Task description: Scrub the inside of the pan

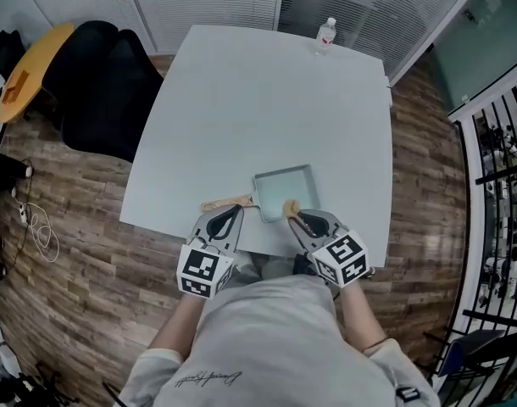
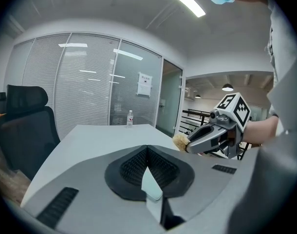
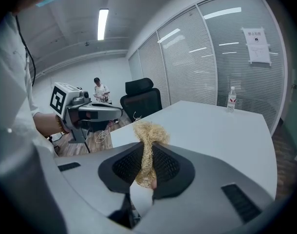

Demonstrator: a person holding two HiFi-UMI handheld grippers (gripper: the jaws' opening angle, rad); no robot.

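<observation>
pan (image 1: 284, 185) 1 | scrubber (image 1: 289, 208) 1 | tongs 2: left tongs (image 1: 235, 212), right tongs (image 1: 294, 217) | water bottle (image 1: 326, 34) 1 | table (image 1: 258, 100) 1

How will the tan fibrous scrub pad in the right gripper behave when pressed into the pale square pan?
The tan fibrous scrub pad looks soft: pinched thin in the right gripper, it splays out beyond, so it probably flattens and bends. Likely light; its rough fibres should resist slipping.

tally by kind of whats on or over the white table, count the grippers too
pan: 1
scrub pad: 1
water bottle: 1
grippers: 2 (left gripper, right gripper)
total: 5
</observation>
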